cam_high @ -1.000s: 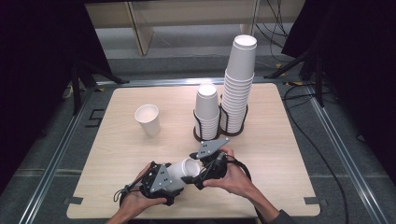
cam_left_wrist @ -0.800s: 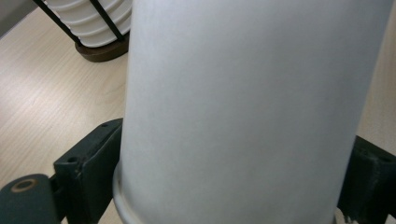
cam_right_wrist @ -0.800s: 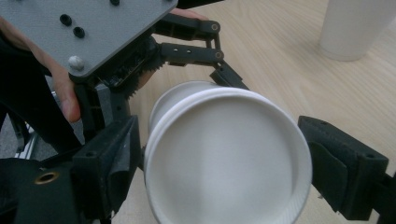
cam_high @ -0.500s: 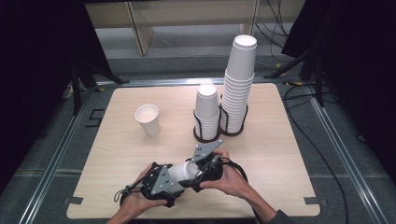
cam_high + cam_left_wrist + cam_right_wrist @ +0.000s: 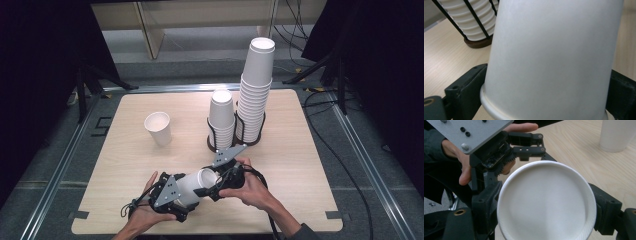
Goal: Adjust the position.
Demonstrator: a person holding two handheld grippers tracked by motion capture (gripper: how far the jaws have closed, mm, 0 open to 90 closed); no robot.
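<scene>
A white paper cup (image 5: 194, 183) lies on its side above the table's front edge, held between the two grippers. My left gripper (image 5: 196, 192) has its jaws along the cup's body (image 5: 554, 50). These jaws have just been opening and stand beside the wall without squeezing it. My right gripper (image 5: 213, 184) faces the cup's round end (image 5: 546, 202), and its jaws are shut on the rim from both sides. Behind the cup in the right gripper view are the left gripper's body and the hand holding it (image 5: 464, 170).
One cup (image 5: 158, 128) stands upright at mid-left on the wooden table (image 5: 310, 165). A short cup stack (image 5: 221, 116) and a tall one (image 5: 256, 90) sit in a black wire holder at the back centre. Cables trail to the right.
</scene>
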